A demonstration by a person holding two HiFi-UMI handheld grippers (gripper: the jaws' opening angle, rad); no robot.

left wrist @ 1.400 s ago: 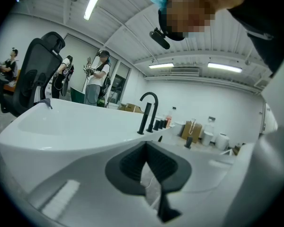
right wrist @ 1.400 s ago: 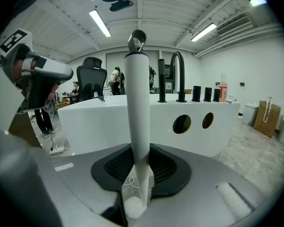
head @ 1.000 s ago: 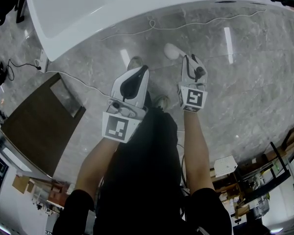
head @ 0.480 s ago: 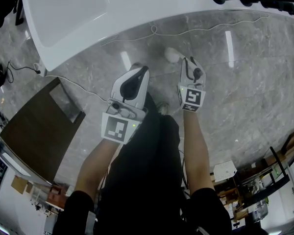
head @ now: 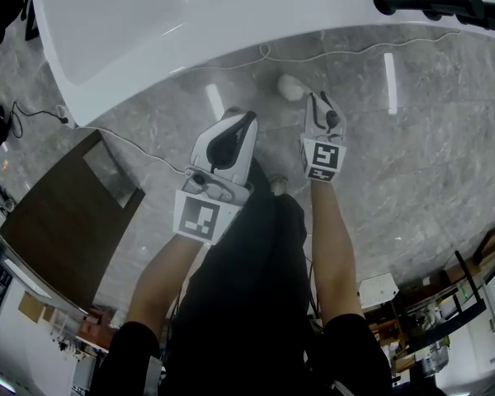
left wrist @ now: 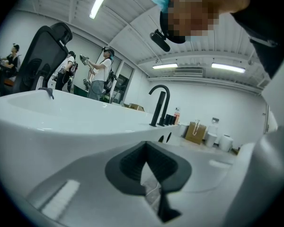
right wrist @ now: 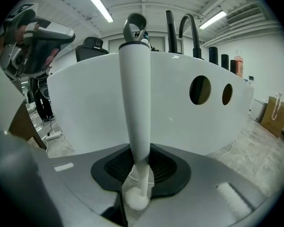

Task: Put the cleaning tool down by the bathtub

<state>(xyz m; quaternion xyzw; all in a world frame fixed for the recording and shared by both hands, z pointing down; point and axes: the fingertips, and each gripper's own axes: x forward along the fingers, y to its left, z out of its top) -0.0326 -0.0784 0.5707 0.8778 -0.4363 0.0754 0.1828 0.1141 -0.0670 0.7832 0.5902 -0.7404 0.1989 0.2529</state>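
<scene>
The cleaning tool (right wrist: 135, 98) is a white tapered handle with a grey loop at its top, and it stands upright between the jaws of my right gripper (right wrist: 139, 174), which is shut on it. In the head view the tool's white end (head: 290, 87) sticks out past the right gripper (head: 315, 101), over the grey marble floor just short of the white bathtub (head: 148, 23). The tub's wall (right wrist: 85, 103) fills the right gripper view. My left gripper (head: 241, 120) hovers beside it, its jaws (left wrist: 149, 174) meeting at the tips with nothing in them.
A black faucet (head: 429, 2) rises over the tub's right end. A white cable (head: 256, 52) trails along the floor by the tub's foot. A dark wooden cabinet (head: 58, 213) stands at the left. People (left wrist: 102, 74) stand far behind the tub.
Both grippers have sunk a little toward the floor beside the tub. The right one still holds the tool, whose white end now lies slightly nearer the tub.
</scene>
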